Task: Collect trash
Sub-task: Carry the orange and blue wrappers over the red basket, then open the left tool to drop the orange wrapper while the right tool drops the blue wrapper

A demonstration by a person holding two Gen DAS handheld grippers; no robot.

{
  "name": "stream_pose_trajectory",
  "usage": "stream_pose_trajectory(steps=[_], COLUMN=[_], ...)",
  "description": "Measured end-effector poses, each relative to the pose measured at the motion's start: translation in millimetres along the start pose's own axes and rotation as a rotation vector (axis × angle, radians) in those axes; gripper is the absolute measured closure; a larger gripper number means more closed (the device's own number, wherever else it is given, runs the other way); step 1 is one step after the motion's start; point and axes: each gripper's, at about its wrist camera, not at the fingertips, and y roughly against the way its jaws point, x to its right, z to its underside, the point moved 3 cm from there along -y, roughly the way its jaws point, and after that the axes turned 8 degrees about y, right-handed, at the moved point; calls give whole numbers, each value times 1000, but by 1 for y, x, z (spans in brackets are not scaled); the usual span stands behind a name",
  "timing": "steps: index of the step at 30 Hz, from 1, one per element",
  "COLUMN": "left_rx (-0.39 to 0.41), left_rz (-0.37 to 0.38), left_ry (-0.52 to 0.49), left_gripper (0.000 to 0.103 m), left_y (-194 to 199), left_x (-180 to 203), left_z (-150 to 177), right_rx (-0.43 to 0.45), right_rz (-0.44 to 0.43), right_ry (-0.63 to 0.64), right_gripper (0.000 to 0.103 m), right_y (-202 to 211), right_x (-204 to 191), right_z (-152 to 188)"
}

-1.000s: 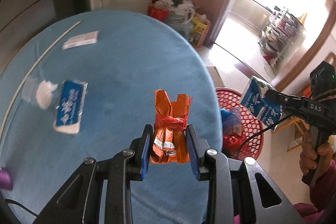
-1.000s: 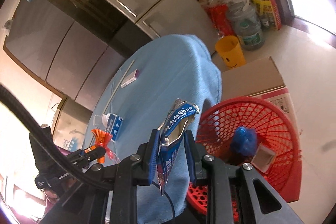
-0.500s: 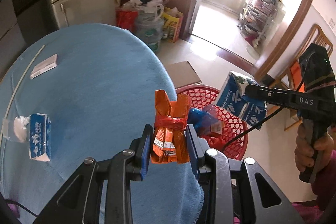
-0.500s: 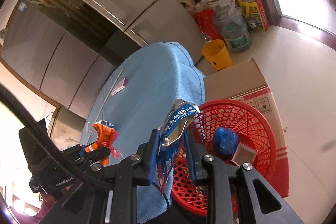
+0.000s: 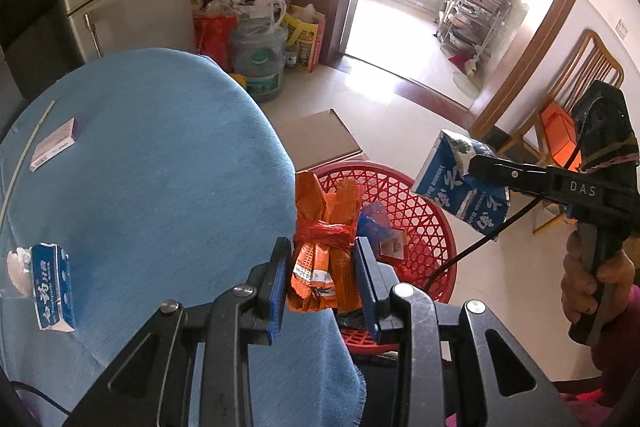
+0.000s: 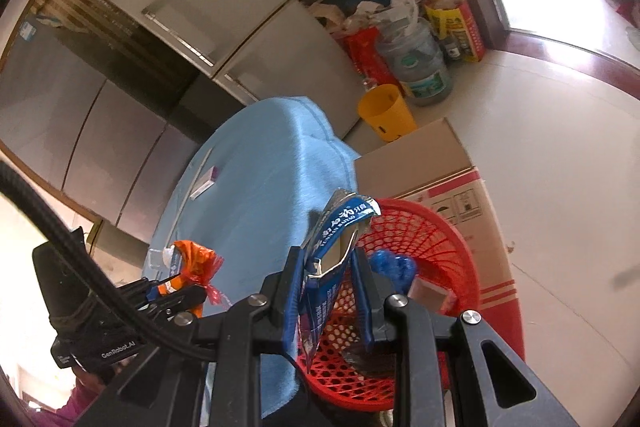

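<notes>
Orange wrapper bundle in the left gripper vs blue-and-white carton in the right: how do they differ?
The orange wrapper bundle is several crumpled packets cinched with a red tie; the blue-and-white carton is one torn-open, flattened box. The bundle stands upright at the blue tablecloth's edge; the carton hangs tilted at the far rim of the red mesh basket. Both are clamped in shut grippers, left and right.

Both grippers have travelled off the blue-clothed table (image 5: 152, 187) toward the red basket (image 5: 424, 211). The orange wrapper bundle (image 5: 324, 247) now overlaps the basket rim; the blue carton (image 6: 332, 259) hangs at the basket's 9 o'clock edge.
</notes>
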Motion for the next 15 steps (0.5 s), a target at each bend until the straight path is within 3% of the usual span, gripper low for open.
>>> stream_pose_trajectory(steps=[6,15], left_rx=[4,12], left_rz=[-5,-86], left_ry=[-28,-82], left_gripper=[70,70], left_y=[-2,-4], left_x=[13,32], left_z=[-4,-3], right_rx=[30,29], right_rz=[24,26], right_ry=[18,69], right_gripper=[77,77], right_y=[10,11], right_x=[3,-8], right_z=[-7,-6])
